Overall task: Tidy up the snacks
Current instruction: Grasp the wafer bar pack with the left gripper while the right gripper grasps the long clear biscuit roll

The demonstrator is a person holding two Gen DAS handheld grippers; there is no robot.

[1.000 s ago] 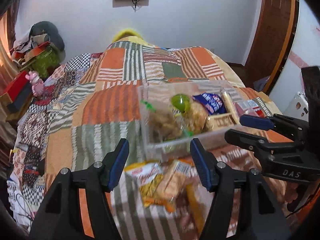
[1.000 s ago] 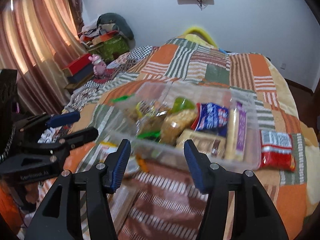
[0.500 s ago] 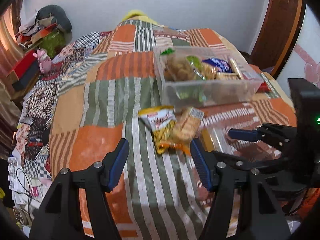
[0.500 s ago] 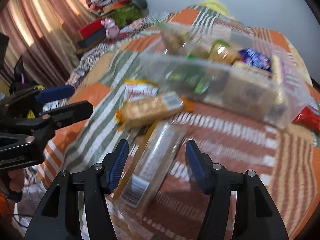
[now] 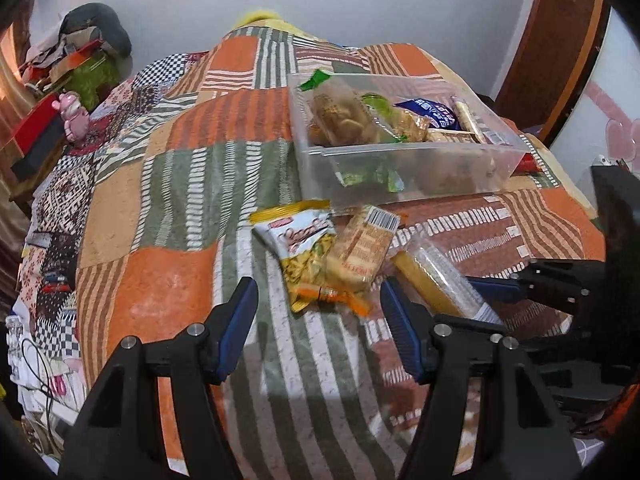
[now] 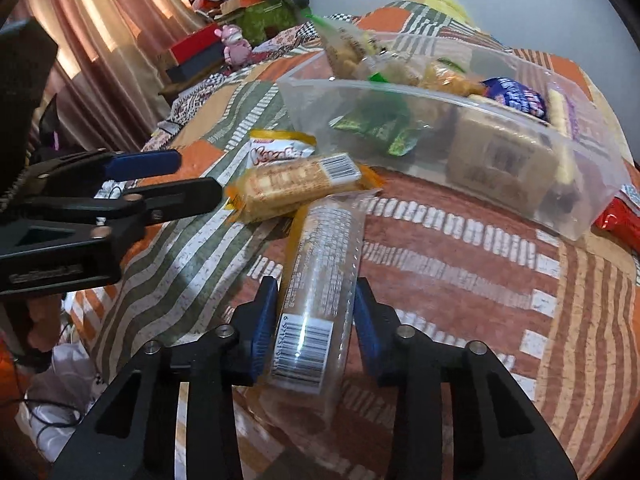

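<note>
A clear plastic bin (image 5: 420,168) (image 6: 520,184) holding several snack packs sits on the patchwork bedspread. In front of it lie a white and yellow chips bag (image 5: 304,244) (image 6: 276,148), an orange-ended biscuit pack (image 5: 360,252) (image 6: 296,184) and a long clear cracker sleeve (image 5: 436,276) (image 6: 320,280). My right gripper (image 6: 316,320) (image 5: 492,300) has its jaws on both sides of the sleeve's near end, touching it. My left gripper (image 5: 320,328) (image 6: 196,176) is open and empty, just short of the chips bag.
A red snack pack (image 6: 616,220) lies to the right of the bin. Boxes, a pink toy (image 5: 74,118) and clutter stand beside the bed at the left, with curtains (image 6: 100,48) behind. A door (image 5: 560,40) is at the far right.
Both grippers pulled back and tilted down from the bin toward the loose packs. The right gripper's jaws have closed in around the cracker sleeve. The left stays open.
</note>
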